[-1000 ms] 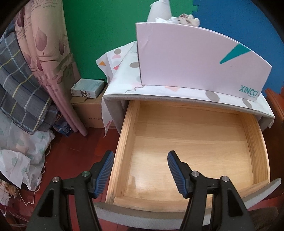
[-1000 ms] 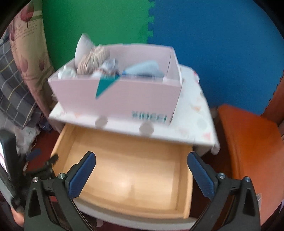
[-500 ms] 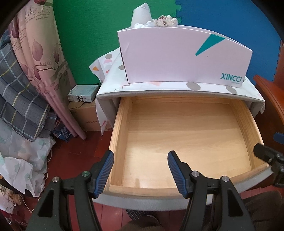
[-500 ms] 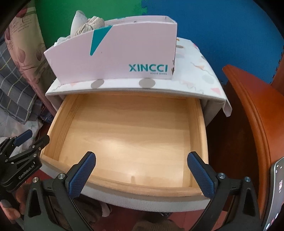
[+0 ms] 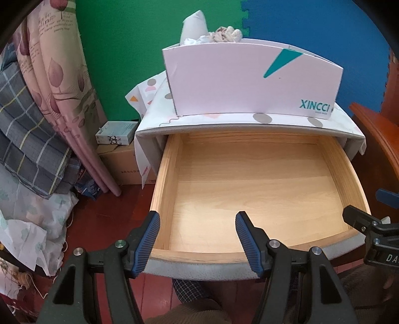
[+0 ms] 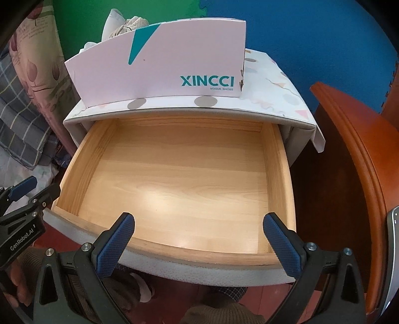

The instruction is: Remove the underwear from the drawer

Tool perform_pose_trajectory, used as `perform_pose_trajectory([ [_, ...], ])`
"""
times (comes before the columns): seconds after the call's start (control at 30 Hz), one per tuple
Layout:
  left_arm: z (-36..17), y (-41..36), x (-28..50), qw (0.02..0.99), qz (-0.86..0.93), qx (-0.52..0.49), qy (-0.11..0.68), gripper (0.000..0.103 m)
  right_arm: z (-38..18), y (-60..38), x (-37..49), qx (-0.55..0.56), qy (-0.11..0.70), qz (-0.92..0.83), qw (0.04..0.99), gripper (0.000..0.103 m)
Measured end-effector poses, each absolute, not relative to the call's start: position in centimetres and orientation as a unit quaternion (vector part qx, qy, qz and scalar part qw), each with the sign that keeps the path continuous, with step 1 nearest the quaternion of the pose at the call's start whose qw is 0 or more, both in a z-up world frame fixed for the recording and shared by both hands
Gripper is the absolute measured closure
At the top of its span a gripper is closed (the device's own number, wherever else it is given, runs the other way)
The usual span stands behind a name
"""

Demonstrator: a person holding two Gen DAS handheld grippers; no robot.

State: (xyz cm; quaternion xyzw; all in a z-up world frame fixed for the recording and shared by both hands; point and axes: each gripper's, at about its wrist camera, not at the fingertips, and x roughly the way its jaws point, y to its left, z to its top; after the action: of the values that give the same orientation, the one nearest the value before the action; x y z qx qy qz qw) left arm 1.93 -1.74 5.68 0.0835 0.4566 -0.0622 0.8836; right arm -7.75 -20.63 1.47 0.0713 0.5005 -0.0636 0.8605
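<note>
The wooden drawer (image 5: 167, 179) (image 6: 81, 162) stands pulled out of the nightstand, and only its bare floor shows; I see no underwear in it. On top sits a pink XINCCI shoe box (image 5: 237, 82) (image 6: 162, 69) with bundled light cloth items (image 5: 224, 35) (image 6: 129, 23) poking above its rim. My left gripper (image 5: 197, 219) hangs open over the drawer's front left corner, holding nothing. My right gripper (image 6: 199, 219) hangs open, wider, over the front rim, holding nothing. Each gripper also shows at the edge of the other's view: the right gripper (image 5: 369, 224) and the left gripper (image 6: 25, 194).
A pink curtain (image 5: 62, 87) and plaid fabric (image 5: 22, 129) hang at the left, with cardboard boxes (image 5: 119, 159) on the red floor. Orange-brown wooden furniture (image 6: 354, 154) stands close on the right, with a phone (image 6: 392, 251) at its edge. A person's legs (image 6: 212, 311) are below the drawer front.
My right gripper has sunk toward the drawer, so the box's inside is now hidden from it. It has come into the left wrist view at the right edge. Both stayed open.
</note>
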Motion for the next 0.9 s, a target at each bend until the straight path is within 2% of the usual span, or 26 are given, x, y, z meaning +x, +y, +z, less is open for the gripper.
perform_pose_trajectory([
  [0.9, 5.86, -1.98, 1.40, 0.887, -0.057, 0.074, 0.452, 0.038, 0.95, -21.17, -7.79, 0.084, 0.509, -0.068, 0.854, 0.001],
])
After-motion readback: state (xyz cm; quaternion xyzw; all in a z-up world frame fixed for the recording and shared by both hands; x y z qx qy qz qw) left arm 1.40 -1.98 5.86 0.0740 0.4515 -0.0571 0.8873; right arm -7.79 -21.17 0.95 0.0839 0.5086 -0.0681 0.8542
